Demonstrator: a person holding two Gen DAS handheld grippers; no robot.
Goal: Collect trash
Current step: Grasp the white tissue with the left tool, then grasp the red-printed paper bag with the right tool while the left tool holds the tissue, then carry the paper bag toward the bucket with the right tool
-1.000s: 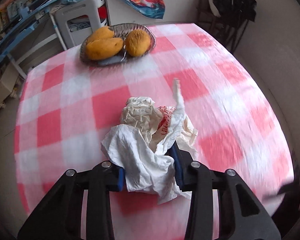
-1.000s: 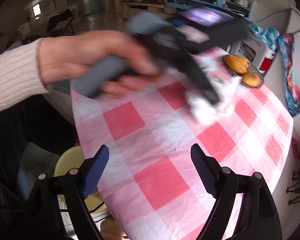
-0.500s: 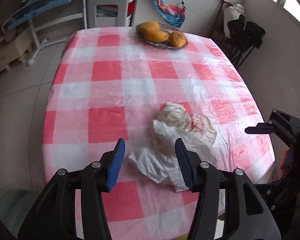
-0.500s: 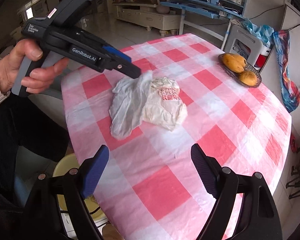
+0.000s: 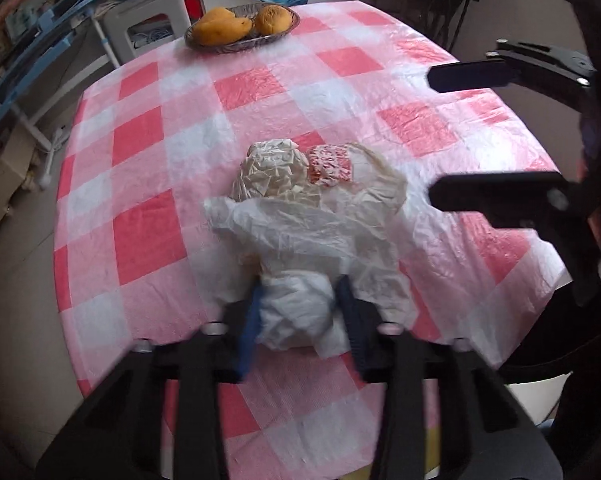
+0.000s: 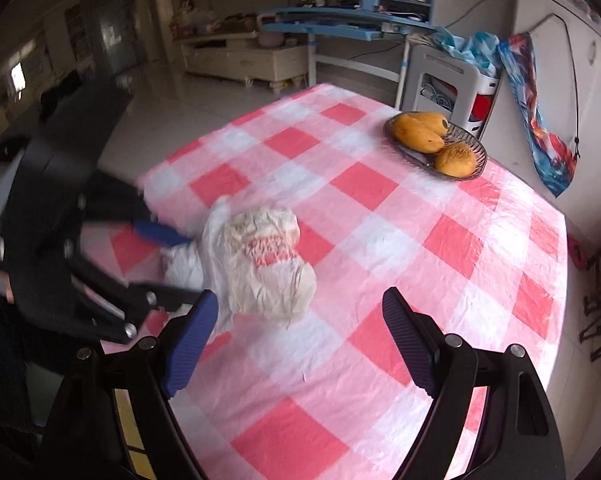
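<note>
pinching the near white flap of the trash [image 5: 300, 216] mid-table, the left gripper [image 5: 298, 312] has just been closing, paper between its pads. lift slow so the wad follows. right gripper [image 6: 296, 340] hangs open, empty, beside it. red print on the wrapper, unreadable.

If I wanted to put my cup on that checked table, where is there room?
Bare cloth lies between the crumpled trash pile and the fruit basket, and on the pile's left toward the table edge. Near the pile it's crowded: left gripper pinching it, right gripper alongside.
</note>
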